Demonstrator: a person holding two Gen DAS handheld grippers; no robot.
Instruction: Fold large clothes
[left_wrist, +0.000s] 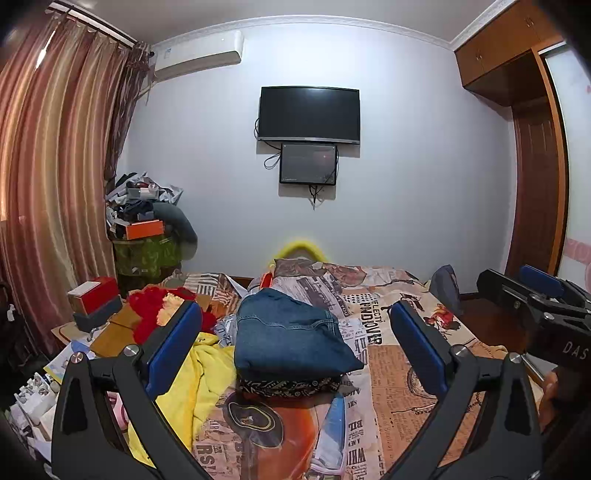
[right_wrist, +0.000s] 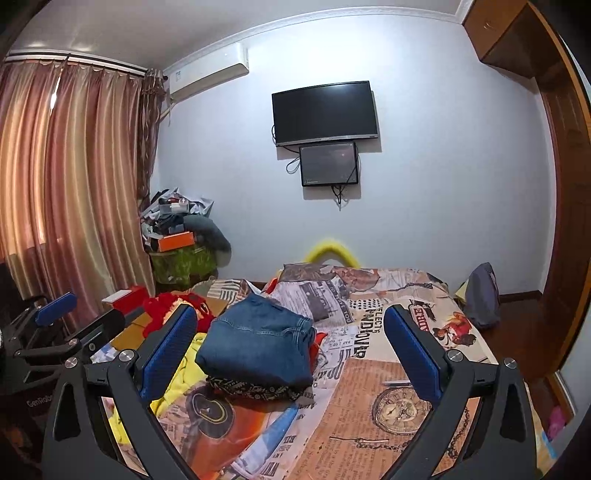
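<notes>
Both the left gripper (left_wrist: 295, 325) and right gripper (right_wrist: 290, 328) hang wide open and empty over the folded jeans (left_wrist: 291, 332) stacked on a patterned garment (left_wrist: 291, 387) mid-bed (left_wrist: 406, 387), so a careless nudge could topple the stack.

1. Your open lane is the bare printed bedspread (right_wrist: 373, 398) at lower right of the right wrist view.
2. At frame centre, the folded jeans (left_wrist: 291, 332) stacked on a patterned garment (left_wrist: 291, 387) block a straight reach.
3. At lower left, yellow cloth (left_wrist: 192, 384) and red fabric (left_wrist: 155, 310) crowd that side.
</notes>
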